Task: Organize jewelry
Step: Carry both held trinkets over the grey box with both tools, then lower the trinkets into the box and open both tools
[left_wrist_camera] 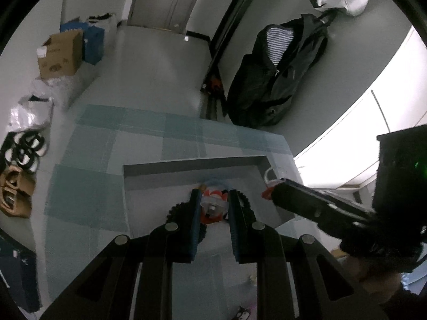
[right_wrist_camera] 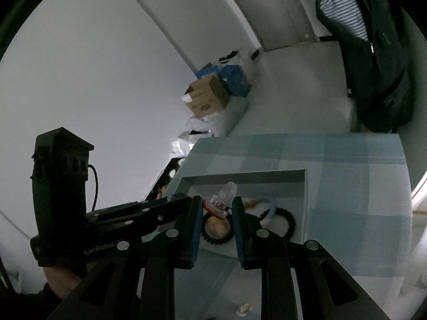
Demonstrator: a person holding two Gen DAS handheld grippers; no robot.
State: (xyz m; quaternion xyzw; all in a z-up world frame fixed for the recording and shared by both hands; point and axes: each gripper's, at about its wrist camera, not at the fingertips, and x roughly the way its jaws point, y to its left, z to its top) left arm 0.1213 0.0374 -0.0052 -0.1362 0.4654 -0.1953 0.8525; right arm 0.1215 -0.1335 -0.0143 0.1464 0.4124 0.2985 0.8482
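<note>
The left gripper [left_wrist_camera: 213, 200] has its two black fingers [left_wrist_camera: 194, 221] brought in as far as they go; a clear ring with red-and-white trim sits in the narrow gap between them, but whether the pads press on it cannot be told. In the left wrist view this piece [left_wrist_camera: 212, 208] lies low between the fingertips, above the floor of a shallow grey rectangular tray [left_wrist_camera: 192, 163]. The right gripper [right_wrist_camera: 216, 205] has its fingers [right_wrist_camera: 241, 229] nearly together on a clear domed ring with a red base [right_wrist_camera: 221, 200], which stands tilted between the tips. In the left wrist view the same gripper enters from the right over the tray's right edge, with a red-and-white piece at its tip.

Just beyond the fingertips, inside the tray, lie two black toothed bracelets [right_wrist_camera: 289, 220], a pale blue looped band [right_wrist_camera: 271, 205] and a small yellowish item; their contact with one another cannot be resolved. The tray rests on a blue-and-white checked cloth [left_wrist_camera: 112, 144] covering the table.

Beyond the table, on the pale floor, a brown cardboard box [left_wrist_camera: 62, 53] stands beside blue boxes [left_wrist_camera: 93, 41]. A black jacket over a striped shirt [left_wrist_camera: 280, 69] hangs to the right.
</note>
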